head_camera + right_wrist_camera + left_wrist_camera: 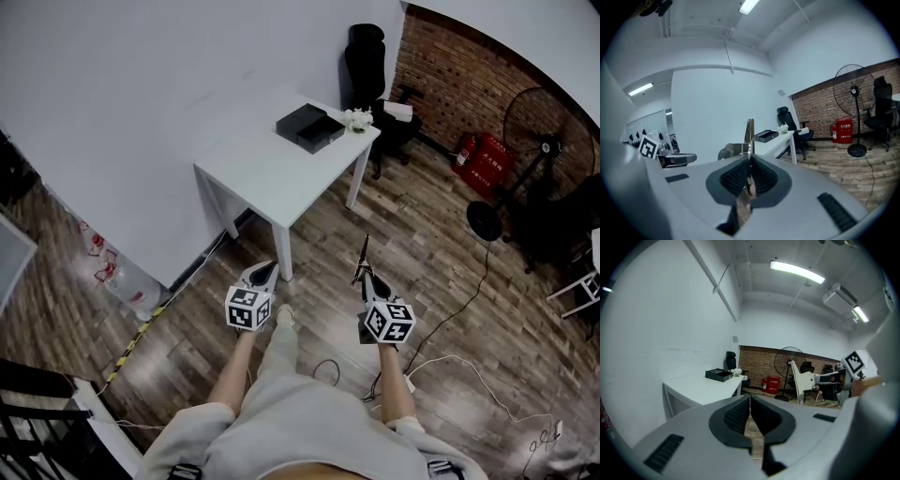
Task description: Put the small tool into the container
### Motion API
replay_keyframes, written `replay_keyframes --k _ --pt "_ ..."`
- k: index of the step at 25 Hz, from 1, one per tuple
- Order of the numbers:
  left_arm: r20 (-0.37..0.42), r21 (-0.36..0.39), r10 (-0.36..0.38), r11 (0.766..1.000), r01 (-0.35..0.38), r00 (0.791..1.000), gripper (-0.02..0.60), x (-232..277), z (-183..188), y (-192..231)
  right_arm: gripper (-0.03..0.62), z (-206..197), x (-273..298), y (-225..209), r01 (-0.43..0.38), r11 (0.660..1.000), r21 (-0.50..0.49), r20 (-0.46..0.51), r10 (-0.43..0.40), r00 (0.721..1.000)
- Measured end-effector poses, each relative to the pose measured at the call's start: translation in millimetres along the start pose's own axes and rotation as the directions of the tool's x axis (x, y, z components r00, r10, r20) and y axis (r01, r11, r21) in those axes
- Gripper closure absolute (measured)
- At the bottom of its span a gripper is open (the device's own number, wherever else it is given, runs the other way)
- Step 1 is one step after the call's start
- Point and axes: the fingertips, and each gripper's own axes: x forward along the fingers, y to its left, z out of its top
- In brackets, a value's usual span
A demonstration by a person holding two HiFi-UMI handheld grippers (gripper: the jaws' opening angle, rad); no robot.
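Both sets of jaws are closed. The right gripper (368, 277) pinches the small tool (749, 132) near its base, probably so the free end can enter the container (310, 127) first. The left gripper (263, 273) is empty. The container sits on the white tabletop (267, 173), well apart.

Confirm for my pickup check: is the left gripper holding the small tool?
No: the left gripper is shut and empty, while the small tool stands clamped in the right gripper.

Container (310, 127) at far end of table (262, 173), chair (365, 58) behind, fan (547, 141) to the right
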Motion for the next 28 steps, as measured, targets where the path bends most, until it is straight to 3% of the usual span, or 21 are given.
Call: replay_keyframes --k 16,28 --pt "-0.019 -0.015 -0.050 0.999 0.049 0.999 0.568 112 26 59 0.592 30 105 -42 0.043 0.999 0.019 -0.017 -0.043 0.999" --pt "-0.026 -0.019 -0.069 0.997 0.069 0.997 0.568 208 81 145 0.592 78 228 -56 0.059 0.998 0.014 -0.040 -0.059 0.997"
